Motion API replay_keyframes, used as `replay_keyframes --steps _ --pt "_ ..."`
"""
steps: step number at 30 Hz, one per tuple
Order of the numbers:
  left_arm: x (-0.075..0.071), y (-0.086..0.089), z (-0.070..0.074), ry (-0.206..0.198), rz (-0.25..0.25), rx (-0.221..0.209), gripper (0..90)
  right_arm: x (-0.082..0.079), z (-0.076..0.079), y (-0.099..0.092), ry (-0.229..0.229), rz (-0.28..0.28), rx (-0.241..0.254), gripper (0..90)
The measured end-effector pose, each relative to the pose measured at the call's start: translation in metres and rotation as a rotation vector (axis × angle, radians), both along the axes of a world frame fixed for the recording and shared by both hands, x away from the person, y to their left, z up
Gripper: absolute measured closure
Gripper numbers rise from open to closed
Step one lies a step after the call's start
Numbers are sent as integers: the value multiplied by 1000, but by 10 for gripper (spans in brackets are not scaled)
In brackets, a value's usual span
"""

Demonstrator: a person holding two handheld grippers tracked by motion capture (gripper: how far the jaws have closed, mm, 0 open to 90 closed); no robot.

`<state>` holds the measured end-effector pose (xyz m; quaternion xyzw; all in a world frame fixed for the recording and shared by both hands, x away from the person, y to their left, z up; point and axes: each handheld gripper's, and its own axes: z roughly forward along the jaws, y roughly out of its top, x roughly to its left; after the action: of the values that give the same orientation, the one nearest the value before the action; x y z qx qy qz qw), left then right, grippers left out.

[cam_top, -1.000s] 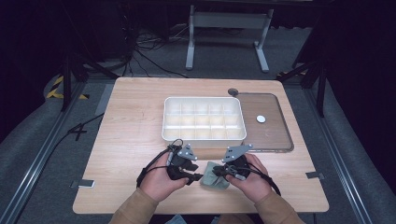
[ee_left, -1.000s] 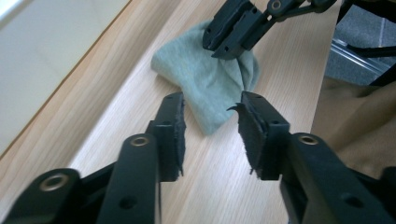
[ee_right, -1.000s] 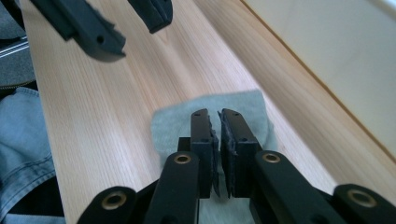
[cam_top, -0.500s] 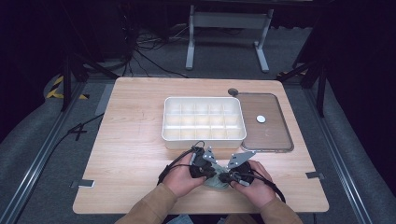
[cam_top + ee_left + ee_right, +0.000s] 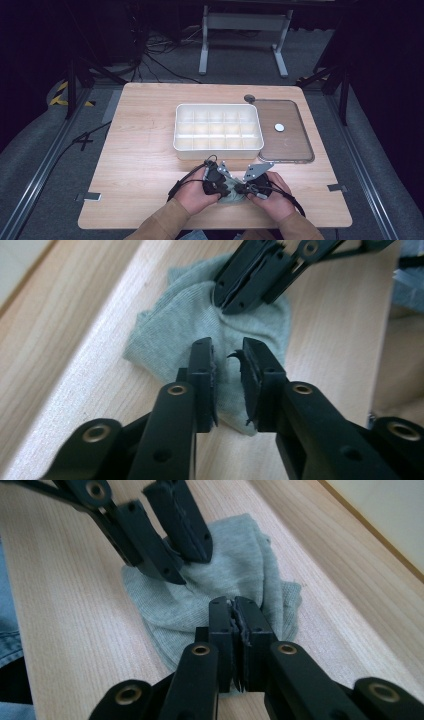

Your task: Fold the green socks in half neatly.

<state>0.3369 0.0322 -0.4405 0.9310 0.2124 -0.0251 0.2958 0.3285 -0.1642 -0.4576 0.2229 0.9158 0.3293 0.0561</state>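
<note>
grey cloth (image 5: 200,335) bunched at table (image 5: 140,150) near edge, ahead of tray (image 5: 218,127) | right gripper (image 5: 232,602) clenched on cloth fold | left gripper (image 5: 227,352) jaws parted over cloth, gripping nothing | judgement: close left on a clean edge, then pull apart evenly | no readable labels

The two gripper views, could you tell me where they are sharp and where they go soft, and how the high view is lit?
Left gripper view: grey cloth knit crisp; nearest jaw bases soft. Right gripper view: left gripper motion-smeared, cloth weave clear. High view: wooden table evenly lit, surroundings dark, small and soft; clear lid shows little glare.
</note>
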Motion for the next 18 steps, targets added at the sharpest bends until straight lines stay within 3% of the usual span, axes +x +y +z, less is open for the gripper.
replay_keyframes --steps 3,10,18 --pt "-2 10 12 -23 17 -56 704 -1 8 0 -4 8 27 843" --pt "-1 31 25 -44 63 -84 651 -7 29 -11 -39 -9 77 831" --pt "3 47 21 -40 89 -44 630 -5 36 -27 -39 -97 90 823"
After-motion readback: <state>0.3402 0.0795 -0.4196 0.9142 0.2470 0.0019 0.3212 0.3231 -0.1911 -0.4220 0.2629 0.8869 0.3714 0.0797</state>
